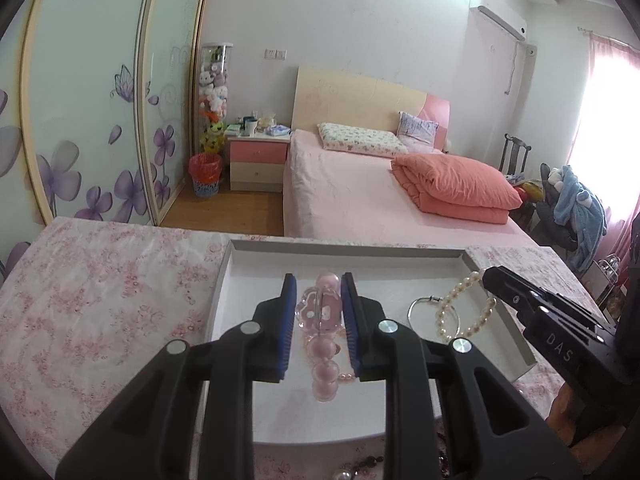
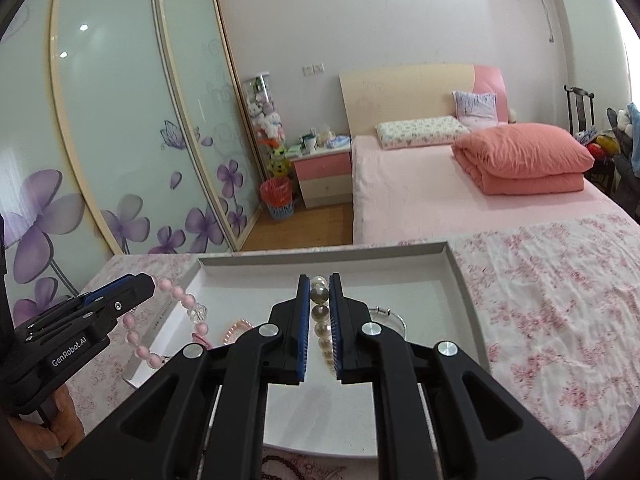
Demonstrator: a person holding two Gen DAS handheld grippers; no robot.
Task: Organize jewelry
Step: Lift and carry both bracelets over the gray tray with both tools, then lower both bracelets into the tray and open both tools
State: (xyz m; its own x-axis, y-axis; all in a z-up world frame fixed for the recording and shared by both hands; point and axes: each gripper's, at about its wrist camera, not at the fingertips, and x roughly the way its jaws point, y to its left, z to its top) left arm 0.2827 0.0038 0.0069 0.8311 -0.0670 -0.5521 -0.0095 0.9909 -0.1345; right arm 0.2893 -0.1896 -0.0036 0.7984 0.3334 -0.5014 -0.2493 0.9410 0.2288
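L gripper (image 1: 319, 320) is clamped narrow on a pink bracelet (image 1: 323, 360), big glossy beads plus a clear flower charm, hanging between the pads over the tray (image 1: 400, 254). R gripper (image 2: 319, 324) is pinched tight on a pearl bracelet (image 2: 319, 312), also over the tray. Tray is a shallow white box lid on a floral cloth (image 1: 100, 300); inside it already lie a silver bangle (image 1: 424, 308) and a small pink bead string (image 2: 236, 330).

Step in hand looks like setting both pieces down in the tray. To do it well: lower each till beads rest on the floor, pink at the tray's L side, pearls at R, clear of the bangle, then open slowly so strands don't snag on the ribbed pads.

Writing: "DAS" on R gripper's side in L view; "GenRobot.AI" on L gripper's side in R view.
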